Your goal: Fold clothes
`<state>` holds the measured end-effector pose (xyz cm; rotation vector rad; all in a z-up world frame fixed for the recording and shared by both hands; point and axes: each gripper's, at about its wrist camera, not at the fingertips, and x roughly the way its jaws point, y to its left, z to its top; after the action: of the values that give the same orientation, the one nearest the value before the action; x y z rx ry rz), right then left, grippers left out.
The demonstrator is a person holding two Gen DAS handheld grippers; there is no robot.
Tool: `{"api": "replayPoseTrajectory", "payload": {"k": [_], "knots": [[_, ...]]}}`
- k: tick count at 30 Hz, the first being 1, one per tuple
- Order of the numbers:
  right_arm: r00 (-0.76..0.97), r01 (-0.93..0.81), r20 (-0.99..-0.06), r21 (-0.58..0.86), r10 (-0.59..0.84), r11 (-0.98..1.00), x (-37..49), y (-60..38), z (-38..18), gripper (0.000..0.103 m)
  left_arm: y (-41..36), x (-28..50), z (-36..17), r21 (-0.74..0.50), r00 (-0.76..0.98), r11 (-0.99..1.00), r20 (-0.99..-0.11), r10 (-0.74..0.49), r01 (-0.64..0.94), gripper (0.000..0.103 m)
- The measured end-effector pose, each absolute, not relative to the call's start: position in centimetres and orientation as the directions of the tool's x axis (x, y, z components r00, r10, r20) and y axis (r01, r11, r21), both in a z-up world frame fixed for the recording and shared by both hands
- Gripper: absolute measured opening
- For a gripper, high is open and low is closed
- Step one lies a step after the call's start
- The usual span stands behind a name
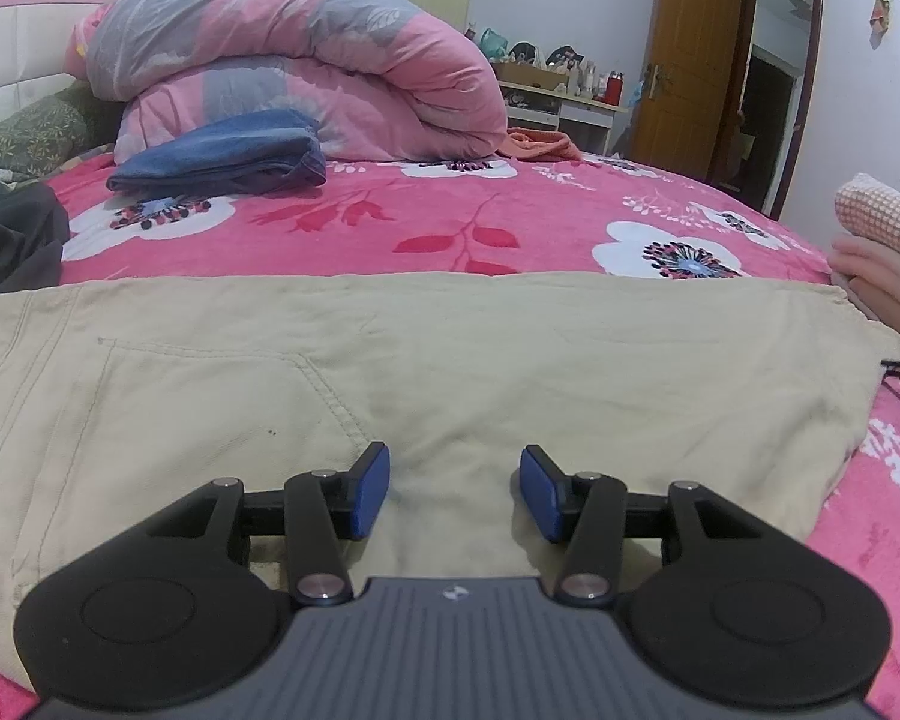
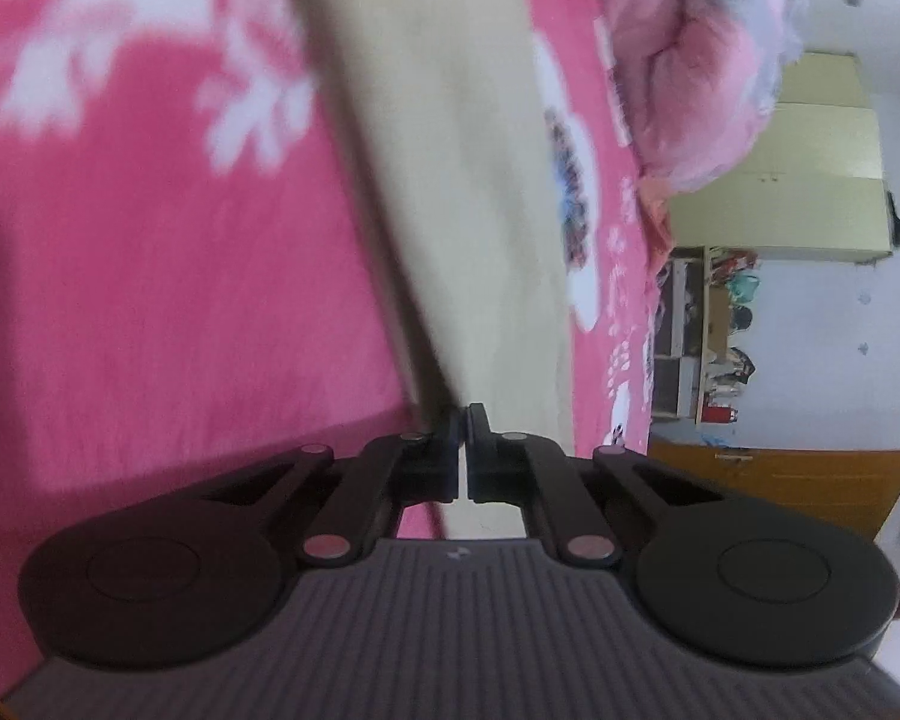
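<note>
My left gripper (image 1: 455, 492) hovers spread wide over the beige trousers (image 1: 450, 372) on the bed (image 1: 354, 228); my right gripper (image 2: 463, 450) pinches their edge, ready to fold.

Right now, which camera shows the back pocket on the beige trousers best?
The left wrist view: the pocket lies flat and sharp on the beige trousers, stitching clear. The right wrist view shows only a blurred strip of the trousers, no pocket.
</note>
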<state>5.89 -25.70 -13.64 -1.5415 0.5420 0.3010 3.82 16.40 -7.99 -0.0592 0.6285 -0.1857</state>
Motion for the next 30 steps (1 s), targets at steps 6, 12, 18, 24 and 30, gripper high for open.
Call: {"api": "replayPoseTrajectory", "payload": {"k": [6, 12, 18, 24, 30], "knots": [[0.843, -0.485, -0.499, -0.867, -0.2, 0.116, 6.0, -26.6, -12.9, 0.0, 16.6, 3.8, -8.0, -0.115, 0.793, 0.98, -0.576, -0.198, 0.161, 0.05], [0.859, -0.41, -0.498, -0.808, -0.118, 0.423, 6.3, -25.5, -8.8, 0.0, 16.5, 3.8, -7.9, -0.114, 0.791, 0.982, -0.582, -0.19, 0.153, 0.051], [0.87, -0.358, -0.481, -0.768, -0.109, 0.531, 8.1, -26.5, -11.1, 0.002, 16.3, 4.0, -7.7, -0.115, 0.786, 0.983, -0.589, -0.185, 0.145, 0.051], [0.788, -0.166, -0.468, -0.787, -0.399, 0.594, 11.4, -34.4, -12.1, 0.003, 16.5, 4.1, -7.8, -0.114, 0.786, 0.982, -0.588, -0.189, 0.151, 0.052], [0.818, -0.126, -0.437, -0.77, -0.373, 0.626, 12.2, -32.5, -10.3, 0.003, 16.3, 4.0, -7.8, -0.104, 0.787, 0.983, -0.589, -0.181, 0.148, 0.052]]}}
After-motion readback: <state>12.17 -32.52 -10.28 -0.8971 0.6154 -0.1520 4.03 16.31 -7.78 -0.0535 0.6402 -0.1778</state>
